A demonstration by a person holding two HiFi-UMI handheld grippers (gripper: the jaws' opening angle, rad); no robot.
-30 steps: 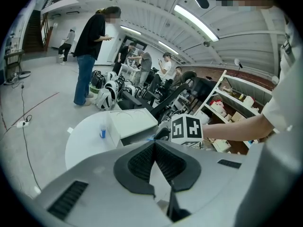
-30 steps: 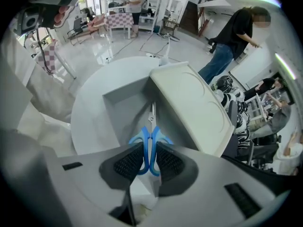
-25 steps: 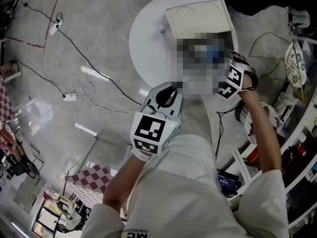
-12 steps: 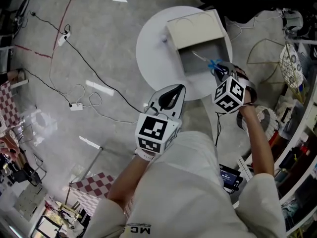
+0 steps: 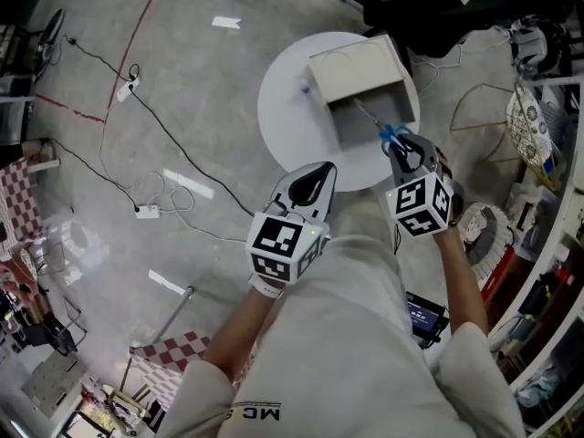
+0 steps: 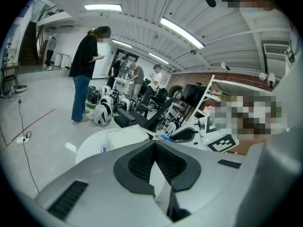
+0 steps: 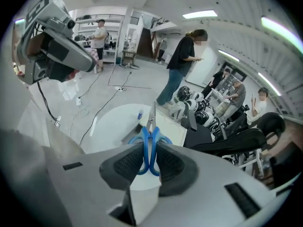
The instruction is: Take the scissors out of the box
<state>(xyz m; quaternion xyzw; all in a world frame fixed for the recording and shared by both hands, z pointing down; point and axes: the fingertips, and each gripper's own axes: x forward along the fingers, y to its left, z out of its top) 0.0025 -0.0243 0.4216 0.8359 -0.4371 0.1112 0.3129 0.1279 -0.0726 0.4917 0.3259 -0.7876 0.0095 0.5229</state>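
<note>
A cream box (image 5: 358, 67) with an open tray (image 5: 360, 124) stands on the round white table (image 5: 283, 117). My right gripper (image 5: 406, 150) is shut on the blue handles of the scissors (image 5: 391, 137), at the table's near right edge. The steel blades point back over the tray. In the right gripper view the scissors (image 7: 149, 143) stand upright between the pads of the right gripper (image 7: 149, 162), above the box (image 7: 163, 126). My left gripper (image 5: 310, 182) hangs shut and empty just off the table's near edge. In its own view the left gripper (image 6: 154, 144) holds nothing.
A small blue-tipped object (image 5: 304, 85) lies on the table left of the box. Cables (image 5: 164, 126) trail across the floor at the left. Shelves and clutter (image 5: 538, 153) crowd the right side. A black chair (image 5: 411, 7) stands behind the table. People (image 6: 87, 70) stand farther off.
My right gripper has drawn back toward me with the scissors, which now sit mostly outside the box tray. The left gripper has hardly moved.
</note>
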